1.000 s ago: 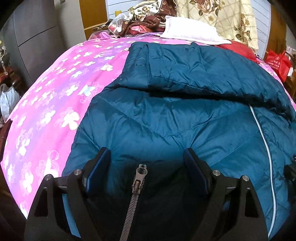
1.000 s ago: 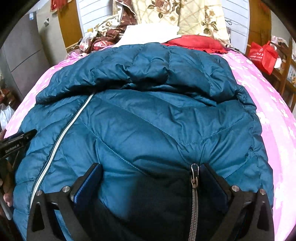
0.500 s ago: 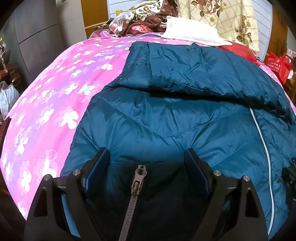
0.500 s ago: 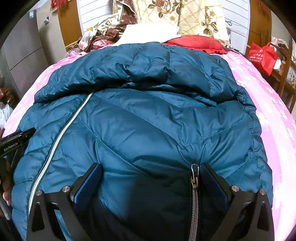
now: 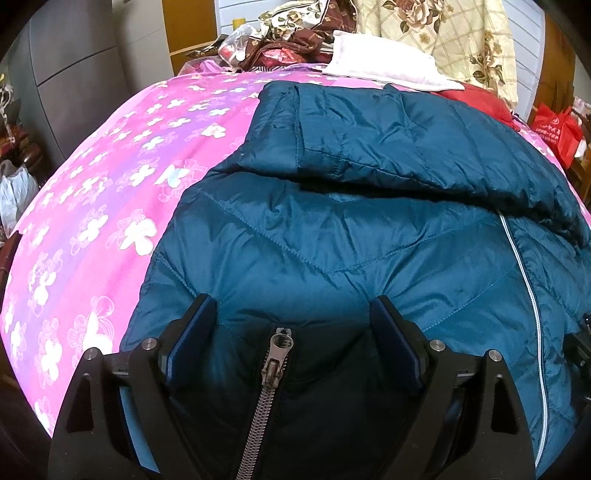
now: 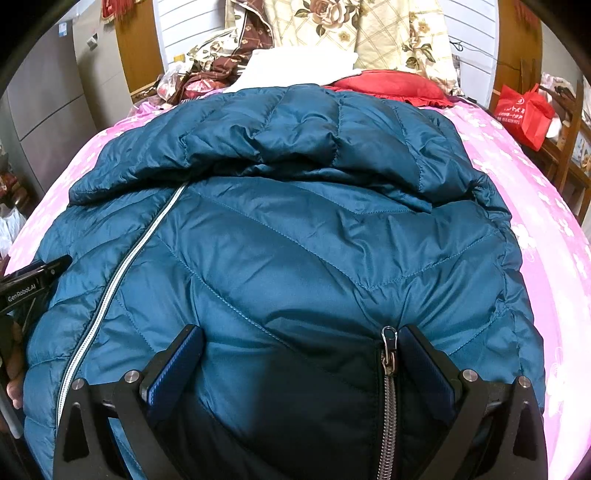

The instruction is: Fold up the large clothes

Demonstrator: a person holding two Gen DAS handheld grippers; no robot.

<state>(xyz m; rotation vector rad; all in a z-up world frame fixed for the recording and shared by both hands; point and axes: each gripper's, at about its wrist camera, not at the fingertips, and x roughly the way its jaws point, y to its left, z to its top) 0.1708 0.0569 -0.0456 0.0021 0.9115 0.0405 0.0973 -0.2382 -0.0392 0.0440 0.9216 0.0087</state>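
Note:
A teal quilted down jacket (image 5: 332, 240) lies spread on the pink flowered bed (image 5: 92, 206), with one sleeve folded across its upper part (image 6: 295, 147). A pale front zipper line (image 6: 122, 266) runs down it. My left gripper (image 5: 291, 325) is open, its fingers either side of the jacket's near hem and a metal pocket zipper pull (image 5: 279, 347). My right gripper (image 6: 301, 350) is open over the hem on the jacket's other half (image 6: 332, 258), with another zipper pull (image 6: 388, 343) by its right finger. The left gripper's body also shows in the right wrist view (image 6: 33, 280).
A white pillow (image 5: 384, 62), a red pillow (image 6: 388, 85) and a floral quilt (image 6: 369, 33) pile at the bed's head. A red bag (image 6: 524, 110) stands right of the bed. A grey cabinet (image 5: 55, 66) and a white bag (image 5: 14, 192) are at the left.
Both grippers have crept slightly forward over the jacket's hem. Both stay open and nothing was taken hold of.

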